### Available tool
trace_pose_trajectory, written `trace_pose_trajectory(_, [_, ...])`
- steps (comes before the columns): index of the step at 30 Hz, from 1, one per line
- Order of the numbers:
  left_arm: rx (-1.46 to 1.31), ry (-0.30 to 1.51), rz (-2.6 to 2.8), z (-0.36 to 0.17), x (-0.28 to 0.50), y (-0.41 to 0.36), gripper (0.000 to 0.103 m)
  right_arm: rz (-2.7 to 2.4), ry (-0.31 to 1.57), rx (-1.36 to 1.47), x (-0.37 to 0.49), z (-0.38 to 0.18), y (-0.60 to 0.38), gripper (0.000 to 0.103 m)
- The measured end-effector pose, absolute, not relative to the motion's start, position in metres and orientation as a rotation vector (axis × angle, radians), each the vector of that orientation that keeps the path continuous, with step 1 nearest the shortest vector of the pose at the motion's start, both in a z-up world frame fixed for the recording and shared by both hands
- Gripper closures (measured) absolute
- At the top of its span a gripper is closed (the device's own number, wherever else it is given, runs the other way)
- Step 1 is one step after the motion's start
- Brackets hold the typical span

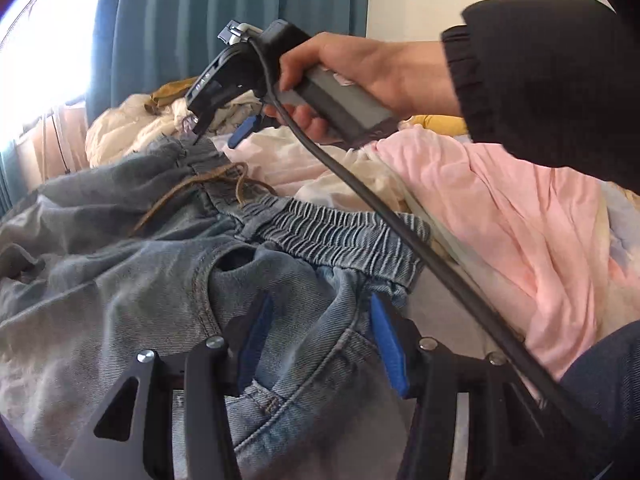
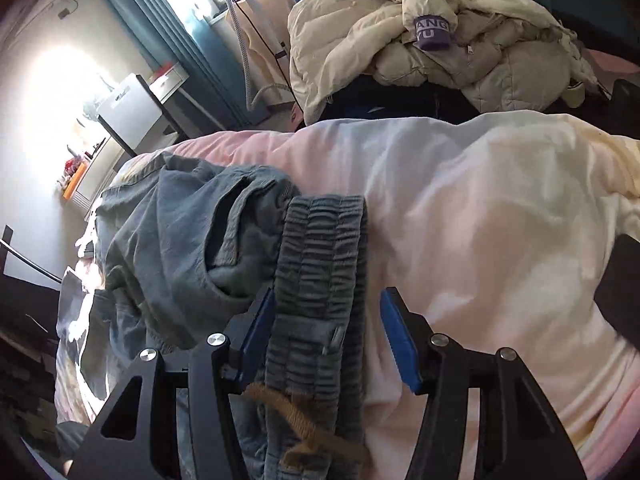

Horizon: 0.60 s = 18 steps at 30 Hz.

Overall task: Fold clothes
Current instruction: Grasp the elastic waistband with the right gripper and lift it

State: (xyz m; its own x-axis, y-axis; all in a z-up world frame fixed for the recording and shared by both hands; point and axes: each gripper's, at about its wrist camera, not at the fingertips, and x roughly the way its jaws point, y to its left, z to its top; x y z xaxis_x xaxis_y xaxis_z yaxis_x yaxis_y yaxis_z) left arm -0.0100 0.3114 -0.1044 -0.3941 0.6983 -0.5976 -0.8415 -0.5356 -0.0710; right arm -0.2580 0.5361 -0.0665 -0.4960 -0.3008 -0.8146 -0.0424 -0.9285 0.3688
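Note:
Faded blue jeans (image 1: pixel 140 280) lie crumpled on the bed, elastic waistband (image 1: pixel 340 224) turned toward the pink cloth and a brown drawstring (image 1: pixel 224 184) loose on top. My left gripper (image 1: pixel 320 340) hangs over the front pocket area. Its blue pads (image 1: pixel 256 344) stand apart with denim lying between them, not pinched. A hand holds my right gripper (image 1: pixel 220 128) at the far end of the waistband. In the right wrist view the right gripper (image 2: pixel 330 336) straddles the waistband (image 2: pixel 320 240). The band touches the left pad (image 2: pixel 260 328), with a gap at the other. The drawstring (image 2: pixel 296 412) trails below.
Pink and white bedding (image 2: pixel 480 220) lies beside the jeans, with a pink garment (image 1: pixel 500 208) to the right. A pile of cream padded jackets (image 2: pixel 440 40) fills the far end. A black cable (image 1: pixel 400 240) crosses over the waistband. Teal curtains (image 1: pixel 200 20) and a desk (image 2: pixel 132 108) stand beyond.

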Motion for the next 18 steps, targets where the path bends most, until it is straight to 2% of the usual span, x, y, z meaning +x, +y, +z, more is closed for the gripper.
trace_pose_trajectory(7, [-0.721, 0.294, 2.015, -0.114, -0.013, 0.318, 0.051, -2.356, -0.733, 1.389, -0.287, -0.088, 0.548, 0.046])
trace_pose_trajectory(13, [-0.695, 0.280, 2.045, -0.116, -0.007, 0.313, 0.051, -2.129, -0.955, 1.048, -0.265, -0.071, 0.570, 0.046])
trace_pose_trajectory(15, [-0.696, 0.287, 2.050, -0.118, -0.001, 0.311, 0.051, -2.114, -0.908, 1.007, -0.258, -0.065, 0.570, 0.046])
trace_pose_trajectory(18, [-0.680, 0.342, 2.067, -0.121, 0.002, 0.316, 0.051, -2.161, -0.823, 1.123, -0.262, -0.073, 0.562, 0.046])
